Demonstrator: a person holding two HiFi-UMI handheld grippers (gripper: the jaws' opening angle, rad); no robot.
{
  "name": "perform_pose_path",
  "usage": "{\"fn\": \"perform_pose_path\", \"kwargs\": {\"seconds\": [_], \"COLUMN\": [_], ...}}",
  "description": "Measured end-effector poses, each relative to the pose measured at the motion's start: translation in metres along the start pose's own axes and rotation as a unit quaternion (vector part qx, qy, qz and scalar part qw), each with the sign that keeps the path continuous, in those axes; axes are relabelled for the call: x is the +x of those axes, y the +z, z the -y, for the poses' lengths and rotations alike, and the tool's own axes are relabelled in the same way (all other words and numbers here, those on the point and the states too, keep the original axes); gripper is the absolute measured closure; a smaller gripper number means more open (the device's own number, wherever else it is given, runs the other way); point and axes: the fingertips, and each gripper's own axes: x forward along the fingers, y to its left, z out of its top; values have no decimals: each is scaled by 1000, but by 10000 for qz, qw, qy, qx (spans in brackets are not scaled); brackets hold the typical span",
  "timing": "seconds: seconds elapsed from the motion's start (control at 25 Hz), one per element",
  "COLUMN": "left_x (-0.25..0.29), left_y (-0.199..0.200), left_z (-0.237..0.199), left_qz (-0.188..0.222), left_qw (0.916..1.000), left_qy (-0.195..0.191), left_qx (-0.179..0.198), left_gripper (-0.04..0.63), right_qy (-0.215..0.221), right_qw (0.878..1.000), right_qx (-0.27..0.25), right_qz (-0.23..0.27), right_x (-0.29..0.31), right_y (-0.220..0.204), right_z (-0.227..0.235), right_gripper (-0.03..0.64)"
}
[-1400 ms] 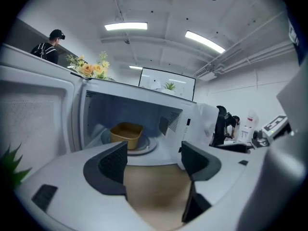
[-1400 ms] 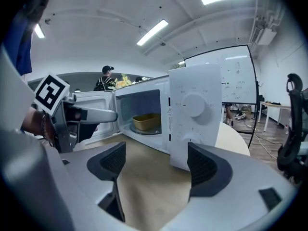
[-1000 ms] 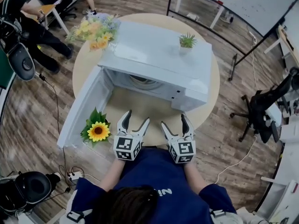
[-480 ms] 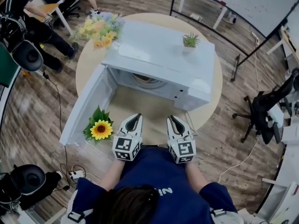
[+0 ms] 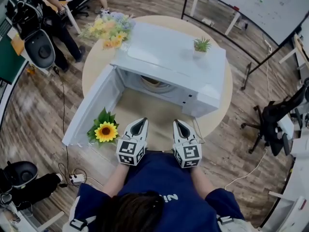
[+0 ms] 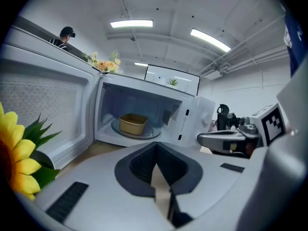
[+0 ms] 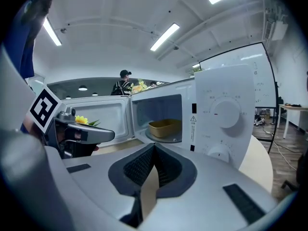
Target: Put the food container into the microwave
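- The container [image 6: 133, 124] is being carried inside the open microwave [image 5: 169, 52].
- The left gripper [image 5: 138, 123] and right gripper [image 5: 179, 124] are being held over the table [image 5: 145, 111], fingers [image 6: 96, 177] pressed together, empty.

sunflower [image 5: 106, 131], flower bouquet [image 5: 110, 30], potted plant [image 5: 202, 45], whiteboard [image 5: 263, 6]

We see the microwave [image 5: 169, 66] mid-table [image 5: 154, 115], its door [image 5: 91, 108] swung toward the left edge, and the food container [image 6: 133, 123] inside it. A small plant [image 5: 202, 45] stands on top. A bouquet [image 5: 110, 30] is at the far-left edge and a sunflower [image 5: 105, 131] at the near-left. The left gripper [image 5: 139, 122] and right gripper [image 5: 180, 124] are side by side at the near edge.
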Motion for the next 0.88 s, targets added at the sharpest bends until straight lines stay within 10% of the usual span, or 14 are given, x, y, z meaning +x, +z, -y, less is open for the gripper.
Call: {"fn": "perform_pose_path", "kwargs": {"seconds": [0.88], "left_x": [-1], "left_y": [2], "left_z": [-4], "left_qz": [157], "left_qw": [9996], "left_qy": [177], "left_qx": [-175], "left_gripper": [592], "right_qy": [379], "right_qw": [9989], "right_qx": [-248], "right_qz": [-112], "right_x": [12], "right_y": [-2], "right_z": [-7], "right_gripper": [609]}}
